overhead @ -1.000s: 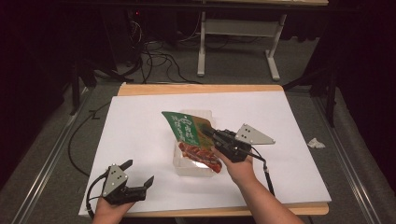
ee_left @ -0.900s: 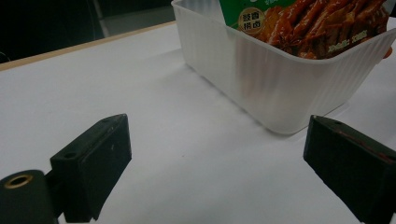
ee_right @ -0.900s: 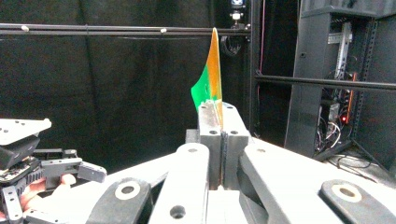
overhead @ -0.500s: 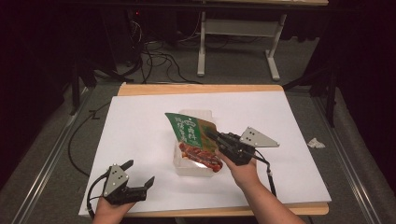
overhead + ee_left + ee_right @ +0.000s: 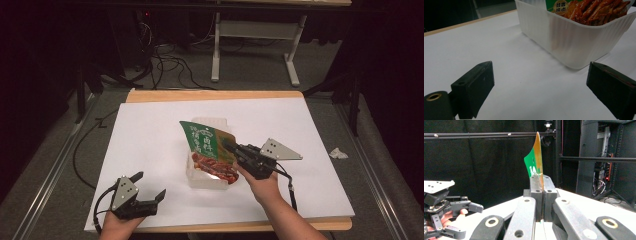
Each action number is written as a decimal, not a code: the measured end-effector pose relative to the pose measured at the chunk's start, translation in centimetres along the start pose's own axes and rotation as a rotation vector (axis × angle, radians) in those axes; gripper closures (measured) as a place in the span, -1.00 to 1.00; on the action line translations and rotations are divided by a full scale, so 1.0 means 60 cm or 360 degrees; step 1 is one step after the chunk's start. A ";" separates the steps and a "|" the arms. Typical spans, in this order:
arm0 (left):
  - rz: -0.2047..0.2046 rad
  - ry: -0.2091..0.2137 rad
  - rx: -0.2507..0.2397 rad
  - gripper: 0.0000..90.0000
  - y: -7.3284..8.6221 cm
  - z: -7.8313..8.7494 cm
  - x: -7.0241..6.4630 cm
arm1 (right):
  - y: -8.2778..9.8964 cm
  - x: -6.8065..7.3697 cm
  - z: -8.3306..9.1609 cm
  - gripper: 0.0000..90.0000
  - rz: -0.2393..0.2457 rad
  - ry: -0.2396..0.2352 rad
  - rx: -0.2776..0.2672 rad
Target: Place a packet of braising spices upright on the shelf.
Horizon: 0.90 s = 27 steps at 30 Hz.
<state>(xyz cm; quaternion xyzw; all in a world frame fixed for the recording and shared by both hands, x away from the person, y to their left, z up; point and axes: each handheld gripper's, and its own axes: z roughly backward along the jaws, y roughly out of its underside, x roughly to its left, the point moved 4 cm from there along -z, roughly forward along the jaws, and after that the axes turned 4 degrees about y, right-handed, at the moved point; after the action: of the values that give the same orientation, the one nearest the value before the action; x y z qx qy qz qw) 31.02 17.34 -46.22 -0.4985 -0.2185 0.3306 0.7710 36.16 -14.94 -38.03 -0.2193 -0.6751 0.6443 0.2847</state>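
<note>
A white sheet covers the table (image 5: 150,145) across the middle of the high view, with a strip of wooden edge showing at its far side. Near the centre of that view sits a translucent white plastic tray (image 5: 202,175) with ribbed walls; in the left gripper view it takes up the upper right of the frame, standing on the white surface beyond the jaws. Over the tray a green snack packet (image 5: 210,150) with a picture of reddish-brown food is held tilted, its lower end down in the tray and its upper end toward the top of the frame. The right gripper (image 5: 231,148), just right of centre in the high view, is clamped on the packet's right edge; in the right gripper view its two jaws are pressed together with the thin green and orange edge of the packet rising straight up between them. The left gripper (image 5: 149,186) rests at the lower left of the high view, well apart from the tray, its jaws spread wide with nothing between them.
</note>
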 end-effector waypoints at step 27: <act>0.0000 0.0012 0.0010 -0.82 0.001 -0.003 -0.001 | 0.027 -0.023 0.031 1.00 -0.0028 0.0086 0.0085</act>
<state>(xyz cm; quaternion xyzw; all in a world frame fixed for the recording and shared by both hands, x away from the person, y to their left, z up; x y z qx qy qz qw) 31.08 17.22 -46.33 -0.4974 -0.2146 0.3294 0.7733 35.82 -17.14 -39.76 -0.2231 -0.6517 0.6534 0.3140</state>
